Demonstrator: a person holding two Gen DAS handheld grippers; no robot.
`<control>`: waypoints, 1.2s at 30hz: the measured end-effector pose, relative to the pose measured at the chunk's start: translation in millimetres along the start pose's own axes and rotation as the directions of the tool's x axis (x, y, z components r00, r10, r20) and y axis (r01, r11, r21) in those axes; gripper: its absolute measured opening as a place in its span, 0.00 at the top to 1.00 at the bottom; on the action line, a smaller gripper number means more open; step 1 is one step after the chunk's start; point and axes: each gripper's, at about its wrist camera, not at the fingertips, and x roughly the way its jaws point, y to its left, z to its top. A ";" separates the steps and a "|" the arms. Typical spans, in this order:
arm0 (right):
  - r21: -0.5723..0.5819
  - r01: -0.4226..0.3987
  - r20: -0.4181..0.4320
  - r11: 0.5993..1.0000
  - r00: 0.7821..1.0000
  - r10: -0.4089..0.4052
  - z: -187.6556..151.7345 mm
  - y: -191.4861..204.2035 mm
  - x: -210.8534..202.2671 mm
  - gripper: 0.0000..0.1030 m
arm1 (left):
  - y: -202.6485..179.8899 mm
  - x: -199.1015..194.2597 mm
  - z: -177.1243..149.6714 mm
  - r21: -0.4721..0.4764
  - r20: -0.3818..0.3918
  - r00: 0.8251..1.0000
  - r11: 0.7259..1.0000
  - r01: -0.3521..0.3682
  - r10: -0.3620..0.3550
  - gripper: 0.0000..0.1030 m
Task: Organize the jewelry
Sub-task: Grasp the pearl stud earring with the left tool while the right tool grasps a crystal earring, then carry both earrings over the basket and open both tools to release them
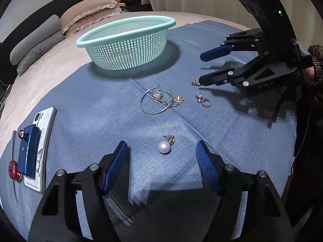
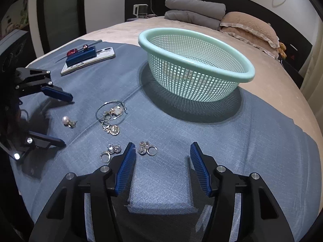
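A pearl earring (image 1: 166, 145) lies on the blue cloth between the fingers of my open left gripper (image 1: 162, 147); it also shows in the right wrist view (image 2: 67, 121). A thin hoop with gold pendants (image 1: 156, 99) lies beyond it. Two crystal earrings (image 2: 145, 148) (image 2: 110, 152) lie by my open right gripper (image 2: 162, 148), one just inside its left finger (image 2: 129, 157), one outside. The right gripper (image 1: 200, 67) shows in the left wrist view, the left gripper (image 2: 67, 119) in the right wrist view. A mint mesh basket (image 1: 125, 30) (image 2: 193, 42) stands empty at the back.
A phone (image 1: 43, 137) with a blue box (image 1: 28, 151) and red ornaments on it lies at the cloth's left edge. The blue cloth (image 2: 181, 141) covers a beige bed. Pillows (image 2: 248, 28) and folded grey bedding (image 2: 193, 12) lie at the head.
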 end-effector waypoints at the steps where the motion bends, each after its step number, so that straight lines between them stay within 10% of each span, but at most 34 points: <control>1: 0.004 -0.006 -0.003 1.000 1.000 0.006 0.2 0.2 1.8 0.49 | 1.4 0.4 0.3 -0.010 -0.003 1.000 1.000 0.007 -0.007 0.33; 12: 0.017 -0.079 -0.063 0.997 0.995 0.080 1.5 8.6 15.4 0.89 | 18.0 8.8 7.7 -0.135 -0.015 0.996 0.988 0.081 -0.083 0.58; 16: 0.004 -0.070 -0.069 0.998 0.995 0.071 2.1 11.7 15.9 0.90 | 11.9 8.3 11.6 -0.120 -0.026 0.998 0.991 0.059 -0.063 0.89; 36: -0.004 -0.039 -0.085 0.999 0.996 0.039 5.9 9.6 3.2 0.90 | -4.3 1.8 13.7 -0.090 -0.059 0.997 0.994 -0.059 0.054 0.89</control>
